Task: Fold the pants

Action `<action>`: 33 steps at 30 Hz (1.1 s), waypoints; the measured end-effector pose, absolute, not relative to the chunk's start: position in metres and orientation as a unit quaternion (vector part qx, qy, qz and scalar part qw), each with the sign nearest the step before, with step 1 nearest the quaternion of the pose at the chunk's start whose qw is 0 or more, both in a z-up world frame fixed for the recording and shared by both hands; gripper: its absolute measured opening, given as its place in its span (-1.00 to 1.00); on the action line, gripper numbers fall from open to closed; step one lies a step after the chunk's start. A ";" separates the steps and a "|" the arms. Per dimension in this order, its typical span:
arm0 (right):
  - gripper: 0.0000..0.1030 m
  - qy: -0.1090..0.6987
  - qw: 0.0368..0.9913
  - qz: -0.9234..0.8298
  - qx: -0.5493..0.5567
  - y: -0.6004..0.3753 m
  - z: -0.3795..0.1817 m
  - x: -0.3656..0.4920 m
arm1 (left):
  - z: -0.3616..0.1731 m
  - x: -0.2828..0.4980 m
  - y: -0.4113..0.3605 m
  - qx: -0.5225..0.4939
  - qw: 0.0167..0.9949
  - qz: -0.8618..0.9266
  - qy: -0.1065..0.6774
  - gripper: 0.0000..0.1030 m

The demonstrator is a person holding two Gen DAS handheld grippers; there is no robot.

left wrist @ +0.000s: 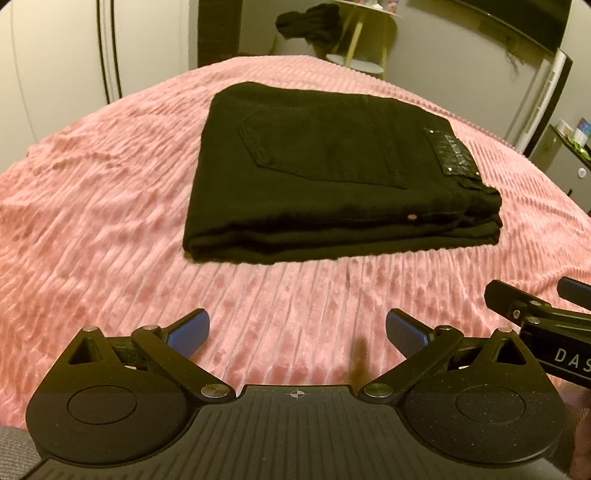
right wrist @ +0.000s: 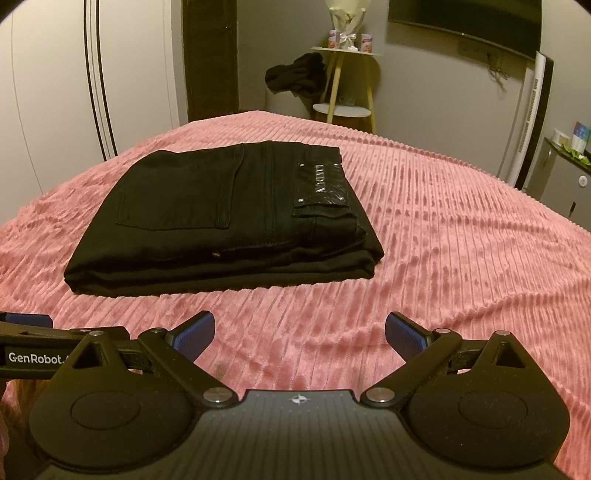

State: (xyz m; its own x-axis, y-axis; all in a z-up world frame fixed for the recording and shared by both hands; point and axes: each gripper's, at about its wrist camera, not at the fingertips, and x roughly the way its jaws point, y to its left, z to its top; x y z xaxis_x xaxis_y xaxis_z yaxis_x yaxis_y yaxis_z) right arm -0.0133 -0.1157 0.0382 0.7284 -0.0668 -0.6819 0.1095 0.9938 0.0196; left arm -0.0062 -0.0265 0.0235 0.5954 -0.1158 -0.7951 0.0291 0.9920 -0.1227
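Black pants (left wrist: 325, 177) lie folded into a compact rectangle on the pink ribbed bedspread (left wrist: 92, 221), back pocket and leather waistband patch facing up. They also show in the right wrist view (right wrist: 221, 218). My left gripper (left wrist: 295, 332) is open and empty, hovering above the bedspread in front of the pants. My right gripper (right wrist: 299, 336) is open and empty, also short of the pants' near edge. The right gripper's fingers (left wrist: 535, 306) show at the right edge of the left wrist view.
A small round side table (right wrist: 343, 81) with wooden legs stands beyond the bed, dark clothing (right wrist: 295, 74) draped beside it. A white wardrobe (right wrist: 48, 74) is at the left, a wall TV (right wrist: 465, 22) at the upper right, a low shelf (right wrist: 565, 166) at the far right.
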 end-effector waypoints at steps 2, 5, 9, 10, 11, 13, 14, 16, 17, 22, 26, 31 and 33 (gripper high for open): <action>0.92 0.365 0.929 -0.047 0.030 -0.116 0.038 -0.013 | 0.023 -0.006 -0.026 -0.050 0.891 -0.040 0.449 1.00; 0.92 0.365 0.929 -0.047 0.030 -0.115 0.039 -0.014 | 0.023 -0.006 -0.025 -0.050 0.891 -0.040 0.449 1.00; 0.92 0.365 0.929 -0.047 0.030 -0.115 0.039 -0.014 | 0.023 -0.006 -0.025 -0.050 0.891 -0.040 0.450 1.00; 0.92 0.365 0.929 -0.047 0.030 -0.115 0.039 -0.014 | 0.023 -0.006 -0.025 -0.051 0.891 -0.041 0.450 1.00; 0.92 0.365 0.929 -0.047 0.030 -0.115 0.039 -0.014 | 0.023 -0.006 -0.025 -0.051 0.890 -0.041 0.451 1.00; 0.92 0.365 0.929 -0.047 0.030 -0.115 0.039 -0.014 | 0.023 -0.006 -0.024 -0.052 0.890 -0.041 0.451 1.00; 0.92 0.365 0.929 -0.047 0.031 -0.115 0.039 -0.014 | 0.023 -0.006 -0.025 -0.052 0.890 -0.041 0.451 1.00; 0.92 0.365 0.929 -0.047 0.030 -0.115 0.039 -0.014 | 0.023 -0.006 -0.025 -0.051 0.890 -0.042 0.451 1.00; 0.92 0.365 0.929 -0.047 0.030 -0.115 0.039 -0.014 | 0.023 -0.006 -0.025 -0.051 0.890 -0.042 0.451 1.00; 0.92 0.365 0.930 -0.046 0.030 -0.115 0.039 -0.014 | 0.023 -0.006 -0.025 -0.053 0.890 -0.044 0.452 1.00; 0.92 0.365 0.929 -0.047 0.030 -0.115 0.039 -0.014 | 0.023 -0.005 -0.025 -0.051 0.889 -0.040 0.454 1.00; 0.92 0.365 0.929 -0.047 0.030 -0.115 0.039 -0.014 | 0.024 -0.007 -0.025 -0.047 0.895 -0.048 0.441 1.00; 0.92 0.365 0.929 -0.047 0.030 -0.115 0.039 -0.014 | 0.026 -0.009 -0.027 -0.039 0.898 -0.052 0.434 1.00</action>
State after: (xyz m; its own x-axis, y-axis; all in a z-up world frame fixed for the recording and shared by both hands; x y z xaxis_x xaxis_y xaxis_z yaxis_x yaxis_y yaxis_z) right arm -0.0138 -0.1151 0.0393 0.7297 -0.0647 -0.6807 0.1088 0.9938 0.0221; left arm -0.0092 -0.0267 0.0257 0.6176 -0.1277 -0.7760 0.0594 0.9915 -0.1159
